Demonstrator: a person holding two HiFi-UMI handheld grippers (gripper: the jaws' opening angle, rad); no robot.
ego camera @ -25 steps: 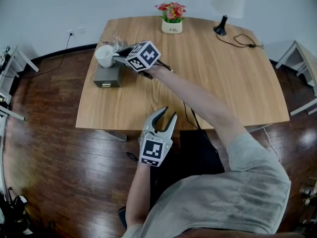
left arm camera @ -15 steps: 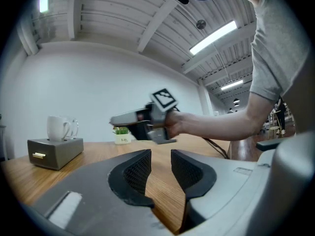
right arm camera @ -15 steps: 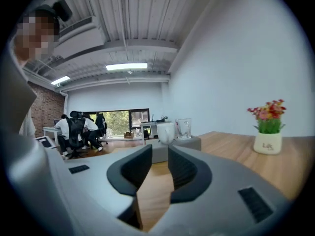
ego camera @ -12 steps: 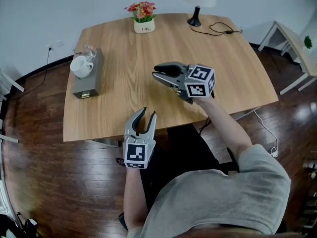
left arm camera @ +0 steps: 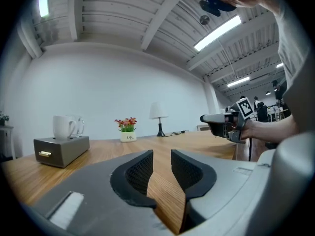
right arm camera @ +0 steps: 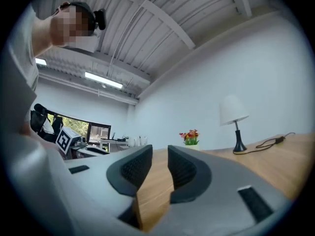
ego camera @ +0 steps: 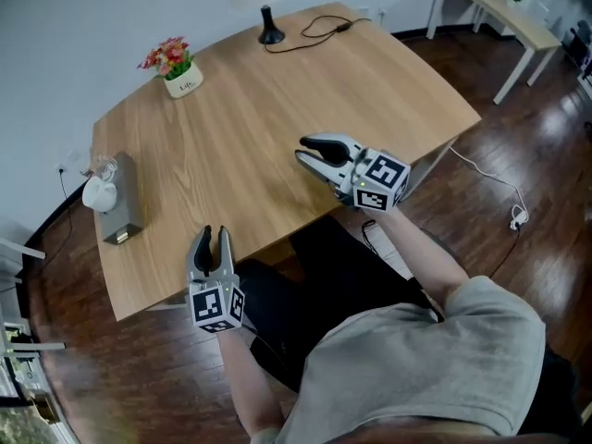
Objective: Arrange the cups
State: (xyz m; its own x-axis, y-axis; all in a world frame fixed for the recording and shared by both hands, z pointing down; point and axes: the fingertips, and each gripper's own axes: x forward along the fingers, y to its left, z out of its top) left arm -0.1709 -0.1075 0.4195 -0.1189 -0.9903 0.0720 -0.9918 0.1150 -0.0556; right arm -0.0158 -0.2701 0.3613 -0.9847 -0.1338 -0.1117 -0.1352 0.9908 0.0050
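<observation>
A white cup (ego camera: pixel 97 194) stands on a grey box (ego camera: pixel 123 213) at the table's left end, with a clear glass cup (ego camera: pixel 104 167) just behind it. Both also show in the left gripper view, the white cup (left arm camera: pixel 62 127) in front of the glass cup (left arm camera: pixel 78 126). My left gripper (ego camera: pixel 214 240) hovers at the table's near edge, its jaws slightly apart with nothing between them. My right gripper (ego camera: pixel 307 152) is over the near middle of the table, far from the cups. Its jaws stand a little open and hold nothing.
On the wooden table (ego camera: pixel 277 109) a small flower pot (ego camera: pixel 181 77) sits at the far side, with a lamp (ego camera: pixel 268 26) and its cable (ego camera: pixel 324 28) further right. A light side table (ego camera: pixel 499 17) stands at top right. A white cord (ego camera: pixel 513 215) lies on the floor.
My right gripper left the white cup on the grey box and swung empty to the right, over the table's near middle. The head view swung too. The left gripper barely moved.
</observation>
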